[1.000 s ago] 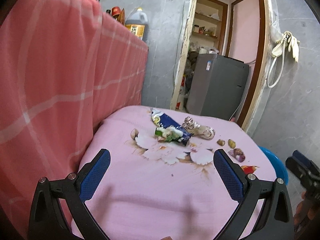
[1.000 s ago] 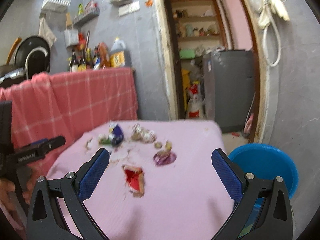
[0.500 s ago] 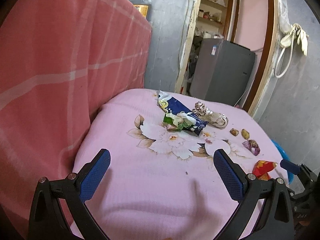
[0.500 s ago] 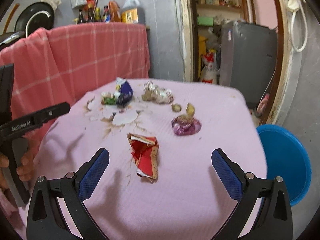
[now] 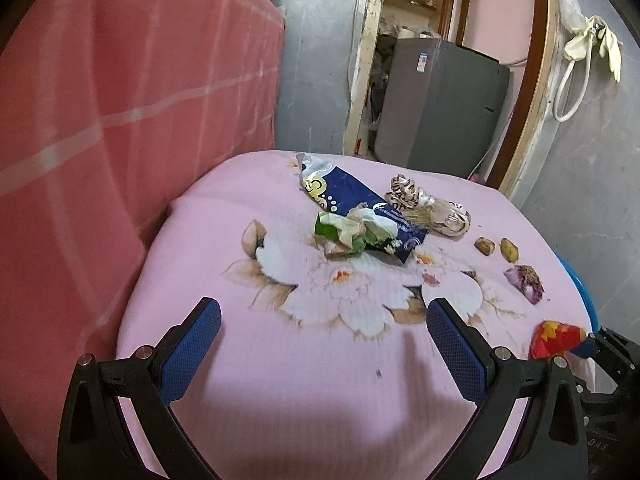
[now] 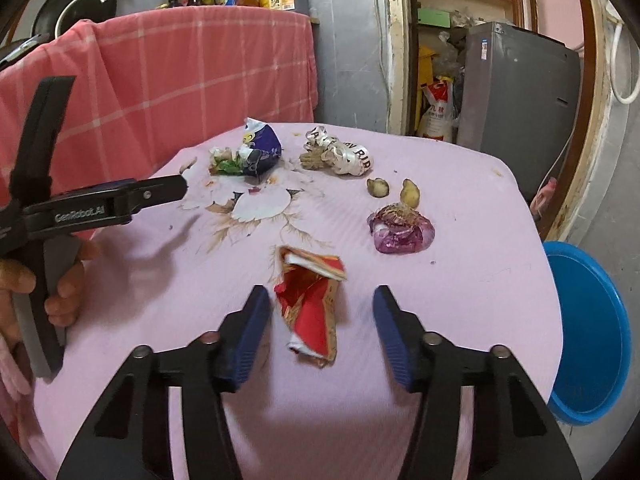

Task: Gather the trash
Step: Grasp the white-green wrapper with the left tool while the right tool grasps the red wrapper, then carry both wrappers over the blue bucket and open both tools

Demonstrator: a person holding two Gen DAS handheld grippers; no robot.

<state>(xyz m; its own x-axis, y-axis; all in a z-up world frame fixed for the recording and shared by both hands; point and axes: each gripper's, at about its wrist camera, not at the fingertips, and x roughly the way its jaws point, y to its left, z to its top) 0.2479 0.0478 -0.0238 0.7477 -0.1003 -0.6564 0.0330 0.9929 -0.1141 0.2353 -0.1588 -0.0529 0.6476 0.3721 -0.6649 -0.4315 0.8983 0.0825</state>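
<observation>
On the pink table (image 6: 460, 288) all the trash is still uncollected: from the left, your left gripper (image 5: 324, 340) gapes wide and empty short of the blue packet (image 5: 352, 200), your right gripper (image 6: 322, 330) is closing around the red wrapper (image 6: 312, 304), not yet pinching it, and the blue tub (image 6: 592, 332) waits beyond the table's right edge.

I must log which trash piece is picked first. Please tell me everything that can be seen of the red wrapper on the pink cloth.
The red wrapper is a crumpled, torn packet, shiny red with gold print and a white inner side showing at its open top and lower end. It lies flat on the pink cloth, near the front edge, apart from the other trash. It sits between the closing right tongs; their blue pads do not touch it yet.
</observation>
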